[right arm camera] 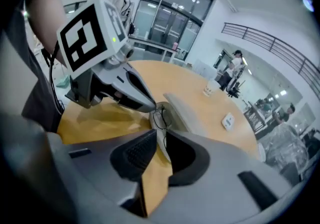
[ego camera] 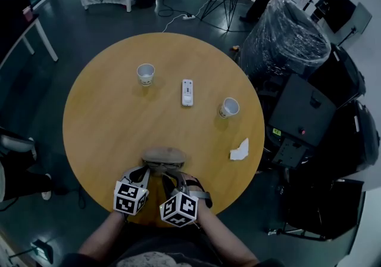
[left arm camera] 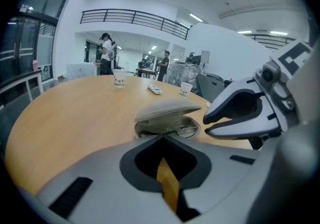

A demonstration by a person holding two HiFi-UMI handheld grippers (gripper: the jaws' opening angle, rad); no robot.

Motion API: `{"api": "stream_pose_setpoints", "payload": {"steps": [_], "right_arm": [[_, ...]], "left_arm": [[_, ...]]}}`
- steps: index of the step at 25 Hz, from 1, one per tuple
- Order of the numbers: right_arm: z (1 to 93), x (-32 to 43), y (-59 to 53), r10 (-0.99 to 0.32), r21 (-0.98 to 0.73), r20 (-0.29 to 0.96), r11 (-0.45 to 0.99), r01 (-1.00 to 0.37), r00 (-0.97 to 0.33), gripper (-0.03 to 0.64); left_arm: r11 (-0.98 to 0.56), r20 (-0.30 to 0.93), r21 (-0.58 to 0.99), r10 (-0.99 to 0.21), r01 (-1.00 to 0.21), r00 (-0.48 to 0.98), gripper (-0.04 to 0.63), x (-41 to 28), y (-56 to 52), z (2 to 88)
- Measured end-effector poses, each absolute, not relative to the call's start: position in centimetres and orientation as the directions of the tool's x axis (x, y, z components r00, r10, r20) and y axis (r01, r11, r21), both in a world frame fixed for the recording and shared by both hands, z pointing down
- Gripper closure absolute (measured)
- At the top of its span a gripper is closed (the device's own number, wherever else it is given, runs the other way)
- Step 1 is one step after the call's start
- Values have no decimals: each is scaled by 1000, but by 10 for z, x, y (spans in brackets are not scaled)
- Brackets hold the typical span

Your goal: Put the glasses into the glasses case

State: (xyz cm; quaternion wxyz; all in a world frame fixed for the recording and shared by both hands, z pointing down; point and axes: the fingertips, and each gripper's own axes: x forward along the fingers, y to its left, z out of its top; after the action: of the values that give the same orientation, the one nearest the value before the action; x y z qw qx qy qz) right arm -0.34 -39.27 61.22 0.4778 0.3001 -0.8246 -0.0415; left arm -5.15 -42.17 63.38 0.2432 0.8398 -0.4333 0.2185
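The grey glasses case (ego camera: 164, 155) lies near the front edge of the round wooden table (ego camera: 101, 117), its lid (left arm camera: 167, 109) half raised. The thin-framed glasses (left arm camera: 181, 130) rest inside the base, also seen as dark wire glasses (right arm camera: 160, 117). My right gripper (right arm camera: 160, 140) is shut on the rim of the case's base; it shows from the side as the right gripper (left arm camera: 206, 120) at the case's right end. My left gripper (left arm camera: 162, 143) is shut and holds nothing, just short of the case. Its fingertips (right arm camera: 150, 105) touch or nearly touch the case's rim. Both grippers, left gripper (ego camera: 141, 170) and right gripper (ego camera: 169, 175), sit just behind the case.
Two paper cups (ego camera: 145, 73) (ego camera: 229, 107) and a white remote (ego camera: 187, 92) stand farther out on the table. A crumpled tissue (ego camera: 240, 150) lies at the right edge. A plastic-wrapped bulk (ego camera: 286, 39) and black equipment (ego camera: 300, 120) crowd the right side.
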Motion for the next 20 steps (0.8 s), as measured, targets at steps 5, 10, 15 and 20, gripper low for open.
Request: {"api": "stream_pose_setpoints", "payload": {"steps": [5,10,15,20], "right_arm": [[590,7,-397,-586,257,716,727,-636,-381,575],[571,19,-406,-675,226,651,608,-761,-346,627],[555,17,-401,-706,175,591,584,-792,-390,627],[530,33,-370,-757,210,485,587,-782,-439,629]], "left_arm": [[-512,516,232,-656,-827,551,589,-61,-409,610],[-533,452,215,-688,-818,568,589,-70,-407,588],[-511,400,191,-739,-838,542,589,-88,-418,571],[-453,375,176,-790,-874,484,589,-88,-387,554]]}}
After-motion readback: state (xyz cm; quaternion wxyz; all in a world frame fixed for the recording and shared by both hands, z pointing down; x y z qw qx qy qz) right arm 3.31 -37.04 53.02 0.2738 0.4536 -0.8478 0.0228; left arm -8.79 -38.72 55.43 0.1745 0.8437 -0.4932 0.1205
